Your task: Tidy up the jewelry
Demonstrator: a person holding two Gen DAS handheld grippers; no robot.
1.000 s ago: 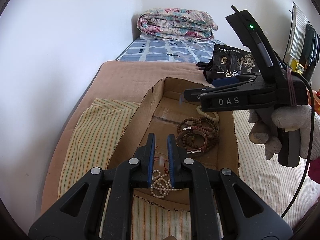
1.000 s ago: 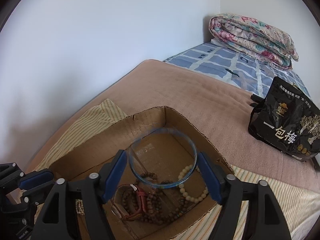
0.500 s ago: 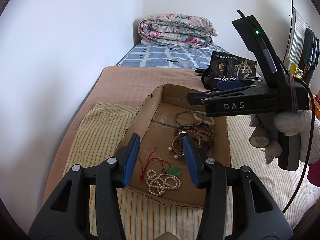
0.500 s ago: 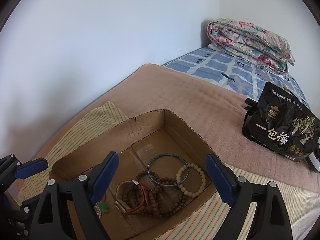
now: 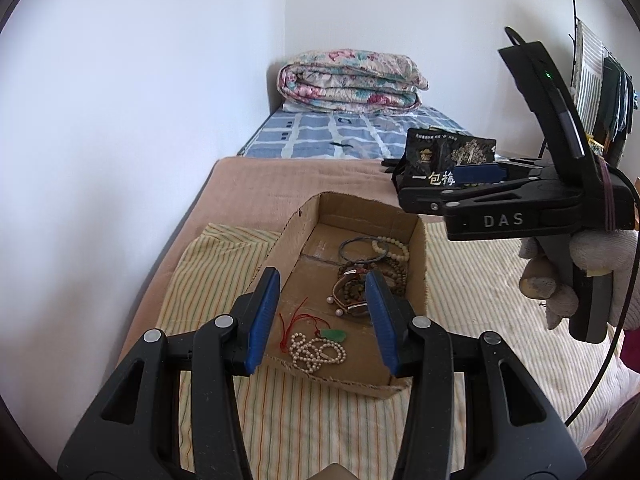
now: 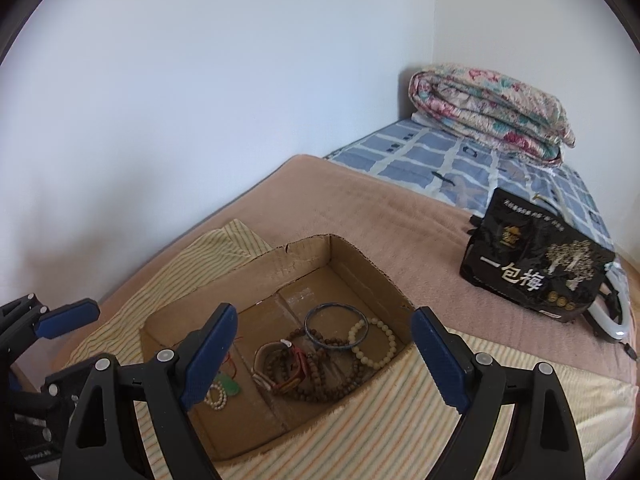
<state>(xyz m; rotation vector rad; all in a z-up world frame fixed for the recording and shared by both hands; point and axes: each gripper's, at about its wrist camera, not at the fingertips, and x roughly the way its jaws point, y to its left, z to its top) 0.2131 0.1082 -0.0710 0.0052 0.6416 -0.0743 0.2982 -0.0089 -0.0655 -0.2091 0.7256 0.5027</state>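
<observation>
1. We note the left gripper (image 5: 322, 316): jaws apart, nothing between the pads; it hangs above the near end of the box (image 5: 420, 240).
2. Right gripper (image 6: 324, 356): jaws wide, empty, over the box's near right wall. A gloved hand (image 5: 580, 280) carries it.
3. All jewelry we can see lies inside the box. Pearl strand (image 5: 316, 350) and green pendant (image 5: 334, 335) on a red cord sit at the near end, just below and ahead of the left gripper.
4. Bangle (image 6: 334, 330) and pale bead bracelet (image 6: 372, 342) lie at the far end; the dark bead loops (image 6: 316, 376) and a strap piece sit mid-box, overlapping.
5. The box's long axis runs away from us, roughly along the line the left gripper points.
6. Judgement: the left gripper is nearer the pearls; the right is nearer the bangle group.
7. No loose piece shows on the striped cloth (image 5: 224, 264); sorting looks largely done.
</observation>
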